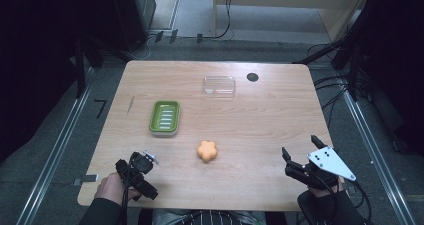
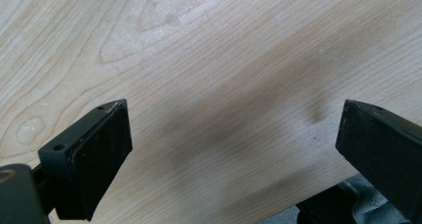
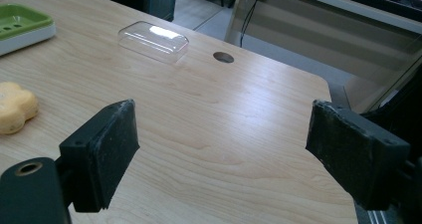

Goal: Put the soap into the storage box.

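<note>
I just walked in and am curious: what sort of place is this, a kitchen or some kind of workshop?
Probably a lab or recording workspace, not a kitchen. A bare wooden table stands between metal floor rails, cables trail over the floor, and a person holds a claw in each hand.

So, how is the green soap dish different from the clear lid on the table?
The green soap dish is opaque, with a white base and a ridged inside; the clear lid is see-through and smooth. The dish lies nearer the person, toward the left; the lid lies farther back, near the round hole. Both are rounded rectangles resting apart from everything else.
</note>
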The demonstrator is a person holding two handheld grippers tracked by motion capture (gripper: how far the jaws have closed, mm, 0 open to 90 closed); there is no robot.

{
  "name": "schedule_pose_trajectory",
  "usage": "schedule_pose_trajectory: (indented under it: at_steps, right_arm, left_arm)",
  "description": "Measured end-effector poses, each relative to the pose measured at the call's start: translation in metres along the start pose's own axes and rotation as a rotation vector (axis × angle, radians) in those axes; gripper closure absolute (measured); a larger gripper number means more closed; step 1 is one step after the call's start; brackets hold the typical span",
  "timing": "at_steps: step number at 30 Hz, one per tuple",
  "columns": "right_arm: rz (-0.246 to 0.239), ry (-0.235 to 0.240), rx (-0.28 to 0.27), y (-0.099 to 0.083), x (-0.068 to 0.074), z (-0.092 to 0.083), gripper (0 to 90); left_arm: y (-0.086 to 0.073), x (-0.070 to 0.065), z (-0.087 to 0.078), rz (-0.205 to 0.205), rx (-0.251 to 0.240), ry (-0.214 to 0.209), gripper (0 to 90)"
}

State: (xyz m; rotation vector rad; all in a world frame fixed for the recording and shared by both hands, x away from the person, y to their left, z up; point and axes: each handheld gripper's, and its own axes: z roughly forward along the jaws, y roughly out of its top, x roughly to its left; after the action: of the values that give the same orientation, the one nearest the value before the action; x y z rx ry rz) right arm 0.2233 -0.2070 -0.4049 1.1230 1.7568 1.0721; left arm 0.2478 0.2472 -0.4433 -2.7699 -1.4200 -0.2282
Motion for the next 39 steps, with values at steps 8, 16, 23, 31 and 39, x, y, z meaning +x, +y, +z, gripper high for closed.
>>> schedule_pose_trajectory:
  at_steps: [8, 16, 23, 31, 39]
  right_arm:
    - [0.001, -0.006, 0.0, 0.0, -0.001, -0.001, 13.3]
    - [0.003, -0.006, 0.001, -0.001, -0.001, -0.002, 13.3]
    - [-0.003, -0.004, 0.002, 0.0, 0.0, -0.001, 13.4]
    - [-0.003, -0.003, 0.003, 0.0, 0.0, -0.001, 13.3]
    - [-0.004, -0.003, 0.004, 0.0, 0.0, 0.0, 13.4]
  left_arm:
    - [0.001, -0.001, -0.002, 0.002, -0.008, 0.009, 1.3]
    - [0.006, -0.004, -0.009, 0.0, -0.051, -0.006, 1.3]
    - [0.016, -0.011, -0.013, 0.028, -0.068, -0.015, 1.4]
    - [0.029, -0.02, -0.016, 0.062, -0.092, -0.027, 1.5]
    - [0.043, -0.029, -0.016, 0.085, -0.105, -0.035, 1.5]
